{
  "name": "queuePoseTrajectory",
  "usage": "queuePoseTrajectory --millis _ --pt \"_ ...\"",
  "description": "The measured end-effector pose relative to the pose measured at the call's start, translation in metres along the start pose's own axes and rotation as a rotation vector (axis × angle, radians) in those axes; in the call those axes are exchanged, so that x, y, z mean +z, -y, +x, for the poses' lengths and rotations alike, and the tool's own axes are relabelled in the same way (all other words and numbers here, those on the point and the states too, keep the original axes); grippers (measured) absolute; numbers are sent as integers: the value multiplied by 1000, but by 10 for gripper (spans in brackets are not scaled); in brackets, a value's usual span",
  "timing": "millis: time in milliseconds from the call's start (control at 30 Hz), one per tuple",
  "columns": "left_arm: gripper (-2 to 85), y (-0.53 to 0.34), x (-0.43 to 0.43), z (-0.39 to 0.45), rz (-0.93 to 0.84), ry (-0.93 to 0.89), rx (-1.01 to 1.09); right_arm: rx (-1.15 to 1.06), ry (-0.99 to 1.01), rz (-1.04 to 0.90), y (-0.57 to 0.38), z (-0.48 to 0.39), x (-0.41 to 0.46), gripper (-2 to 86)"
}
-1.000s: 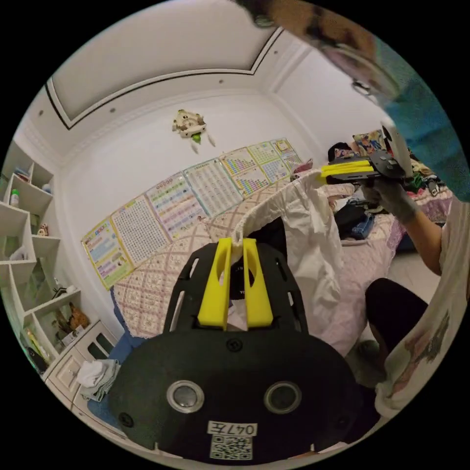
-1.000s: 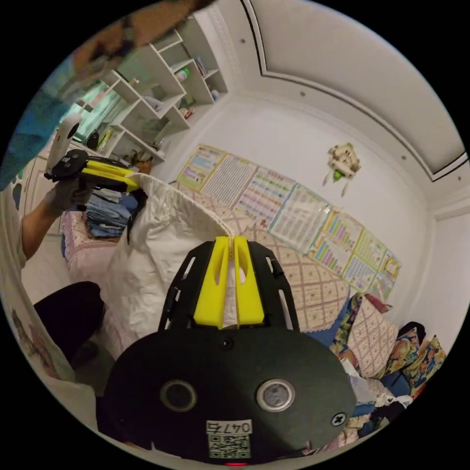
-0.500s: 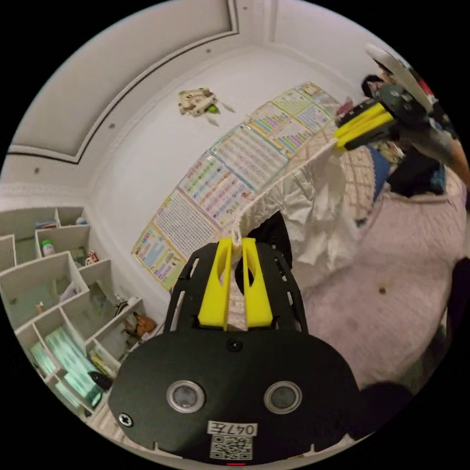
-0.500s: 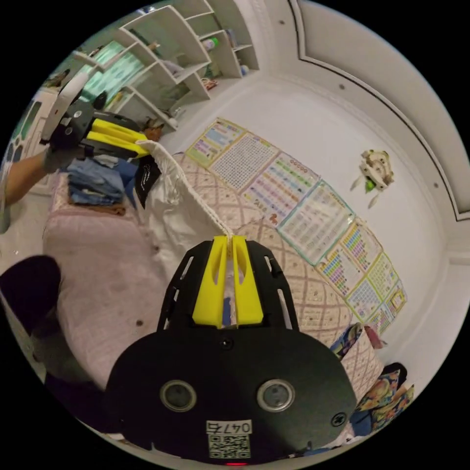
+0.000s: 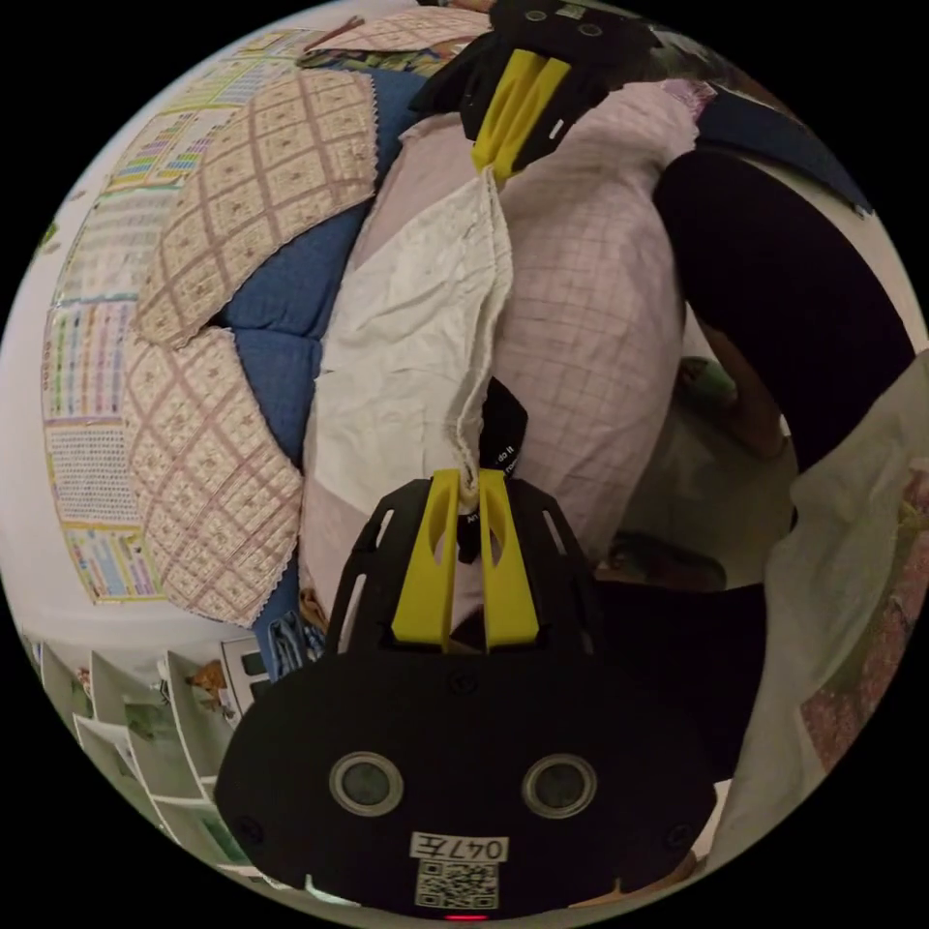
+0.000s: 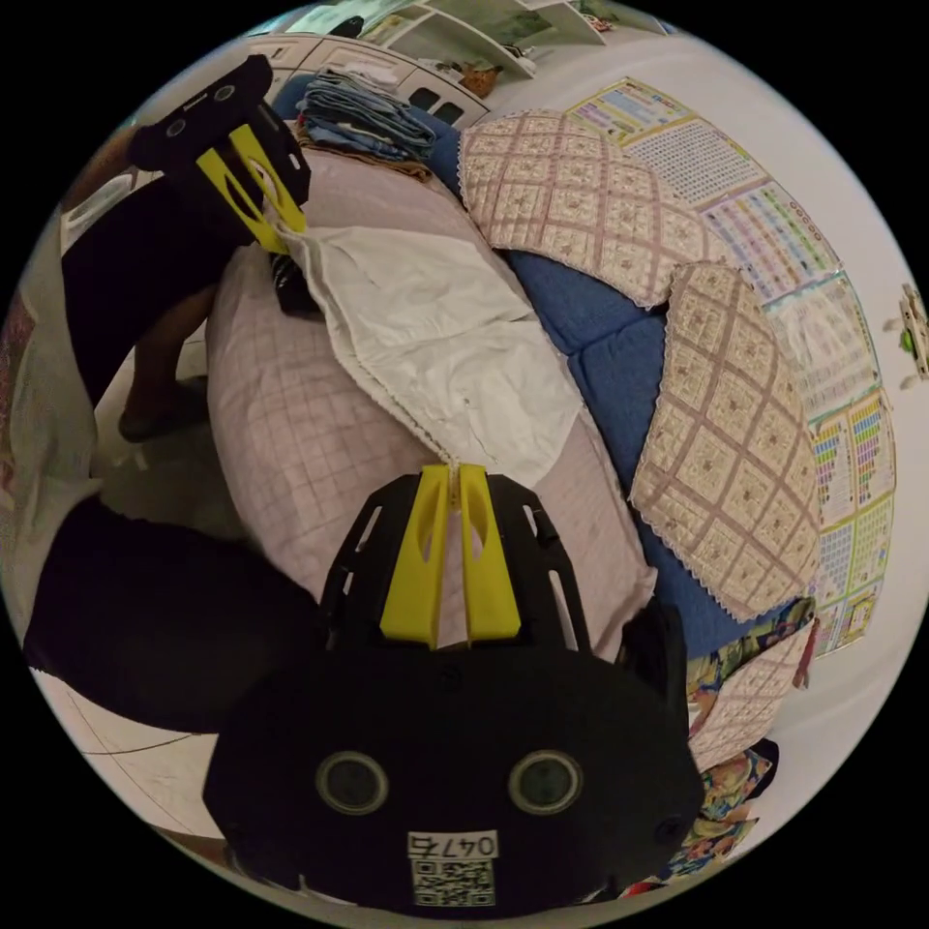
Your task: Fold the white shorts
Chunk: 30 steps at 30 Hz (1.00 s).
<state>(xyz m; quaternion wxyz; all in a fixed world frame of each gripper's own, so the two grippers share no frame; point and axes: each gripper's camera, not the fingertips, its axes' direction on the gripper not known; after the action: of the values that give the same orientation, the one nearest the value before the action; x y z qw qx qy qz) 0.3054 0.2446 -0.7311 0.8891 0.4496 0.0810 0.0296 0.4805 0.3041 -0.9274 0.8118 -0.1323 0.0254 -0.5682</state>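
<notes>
- The white shorts (image 5: 416, 329) lie spread on the pink checked bed cover (image 5: 590, 329).
- Left gripper (image 5: 468, 481) pinches 1 waistband corner.
- Right gripper (image 6: 452, 471) pinches the other.

Room light was soft, even, indoor, slightly warm; source out of frame. My left tool (image 5: 468, 484) sharp, yellow jaws evenly lit, no glare. White shorts (image 5: 411, 329) well exposed, creases readable, faint shading in folds. Dark clothing of person (image 5: 774, 281) lost all detail, near black. Strong fisheye bend: wall charts (image 6: 823, 319) curved, smeared toward rim. Black vignette ringed both views. My right tool (image 6: 453, 474) crisp; far shelves soft.
</notes>
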Motion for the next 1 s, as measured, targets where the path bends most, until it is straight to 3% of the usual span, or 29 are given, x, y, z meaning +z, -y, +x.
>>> queuePoseTrajectory --millis 233,400,533,733,867,1000 --pt "31 29 23 -25 132 -232 23 28 -94 -90 -51 -20 -20 87" --pt "80 30 73 -67 288 -613 -117 182 -9 -193 -104 -24 -6 105" --pt "92 -11 101 -122 408 -788 -263 355 43 -294 -146 -22 -13 117" --pt "88 -113 182 -244 521 -749 -862 539 44 5 -152 -44 -89 129" --pt "112 -126 272 -299 358 -756 -1124 352 130 110 -102 -101 -107 132" --pt "131 -135 351 -324 403 -994 -1365 123 173 65 -67 -167 -97 128"
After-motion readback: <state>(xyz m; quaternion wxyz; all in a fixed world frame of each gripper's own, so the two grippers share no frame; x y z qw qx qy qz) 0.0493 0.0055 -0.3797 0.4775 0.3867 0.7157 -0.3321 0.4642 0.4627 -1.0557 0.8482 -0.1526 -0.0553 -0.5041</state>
